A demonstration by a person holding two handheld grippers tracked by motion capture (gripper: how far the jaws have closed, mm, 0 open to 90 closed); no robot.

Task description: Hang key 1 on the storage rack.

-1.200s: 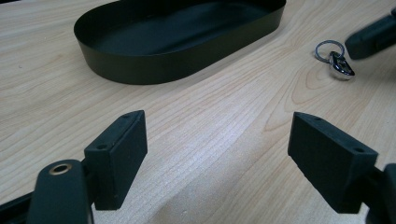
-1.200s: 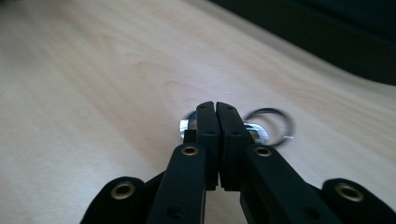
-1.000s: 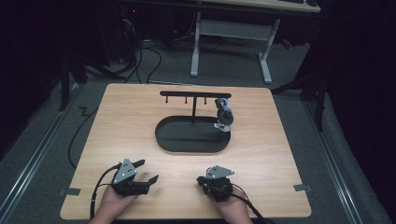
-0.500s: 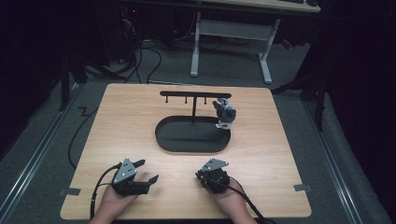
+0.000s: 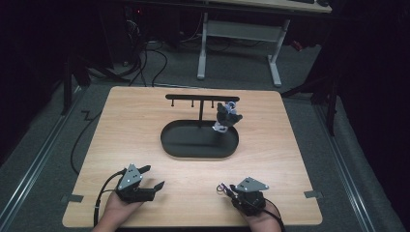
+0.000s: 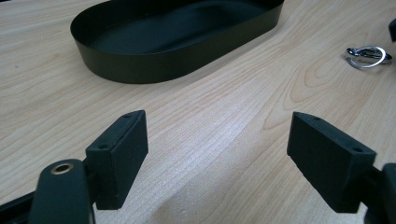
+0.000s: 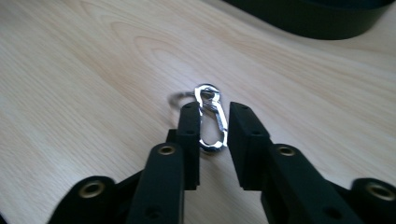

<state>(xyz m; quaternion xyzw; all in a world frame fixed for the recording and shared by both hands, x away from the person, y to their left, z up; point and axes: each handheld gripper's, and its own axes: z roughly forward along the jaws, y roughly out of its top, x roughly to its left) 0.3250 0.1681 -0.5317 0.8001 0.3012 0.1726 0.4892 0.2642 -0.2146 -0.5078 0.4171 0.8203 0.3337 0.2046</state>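
A silver carabiner clip [image 7: 211,122] with a key ring [image 5: 222,187] lies low over the wooden table near its front edge. My right gripper [image 7: 215,126] is shut on the clip, its jaws pressed against both sides, and the ring sticks out past the fingertips. In the high view this gripper [image 5: 229,189] points left. My left gripper [image 5: 153,176] rests at the front left, open, with bare wood between its jaws [image 6: 217,140]. The clip [image 6: 369,57] shows far to its right.
A black oval tray [image 5: 167,140] sits mid-table, with its wall [image 6: 140,70] near the left gripper. Behind it stands a black T-shaped rack [image 5: 202,98], and a dark keychain figure [image 5: 227,117] hangs from its right end. Cables trail off the table's left side.
The right gripper has turned to point left and shifted right and toward the front edge. The clip's ring now shows beyond its tips. The left gripper has stayed put.
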